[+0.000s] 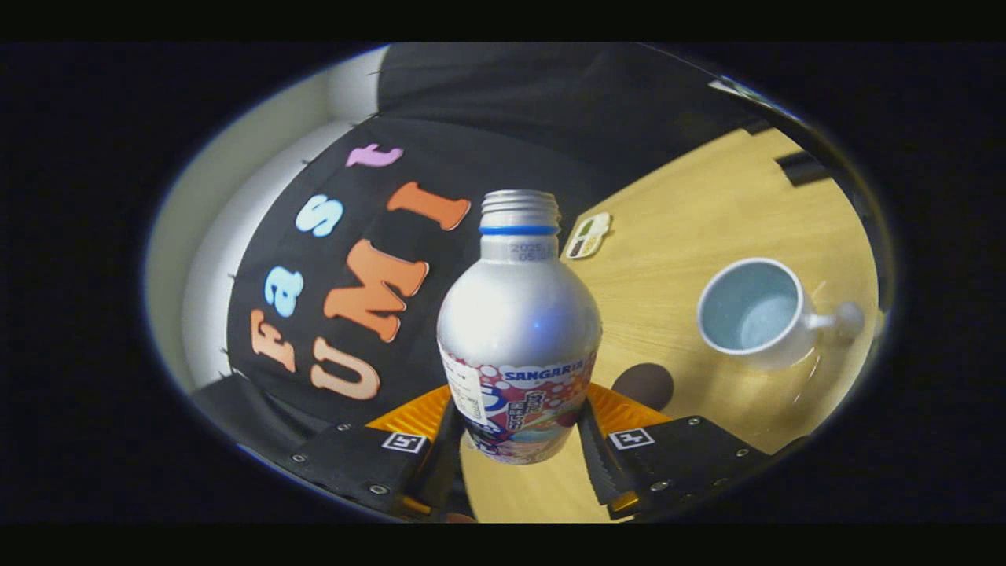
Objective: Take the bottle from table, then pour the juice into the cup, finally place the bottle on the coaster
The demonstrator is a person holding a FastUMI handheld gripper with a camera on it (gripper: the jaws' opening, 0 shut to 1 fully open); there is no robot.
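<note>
1. Your gripper (519,440) has both fingers pressed against the lower, labelled part of the bottle (519,330), clamping it between them.
2. You hold the bottle with its uncapped threaded neck pointing away from you, above the wooden table (707,220).
3. You can see the cup (754,314) resting on the table, well to one side beyond the fingers, with its handle turned outward.
4. You also have a dark round coaster (644,385) on the table, just beside the bottle's base.
</note>
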